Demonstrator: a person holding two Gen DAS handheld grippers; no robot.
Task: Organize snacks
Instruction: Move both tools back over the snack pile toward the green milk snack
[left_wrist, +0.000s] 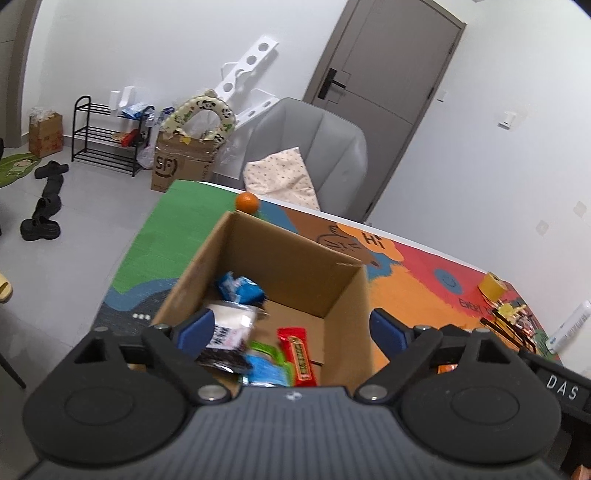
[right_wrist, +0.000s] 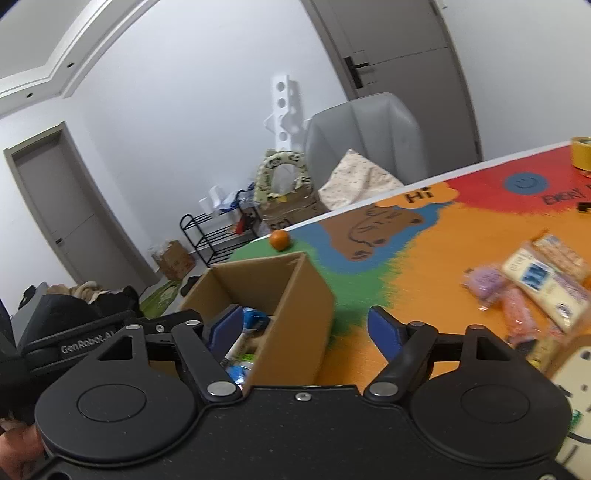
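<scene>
One cardboard box (left_wrist: 280, 258) with roughly five snack packs, one orange (left_wrist: 247, 202) just behind it; both grippers (left_wrist: 291, 328) (right_wrist: 306, 328) hang spread apart, empty.

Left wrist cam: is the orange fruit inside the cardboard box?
No, the orange fruit sits on the mat beyond the far rim of the cardboard box, which holds only packets.

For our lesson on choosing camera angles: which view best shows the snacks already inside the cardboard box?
The left wrist view: it looks down into the cardboard box, showing the red packet and blue packet clearly. The right wrist view sees the box from the side, so only a sliver of its contents shows behind the near wall.
</scene>
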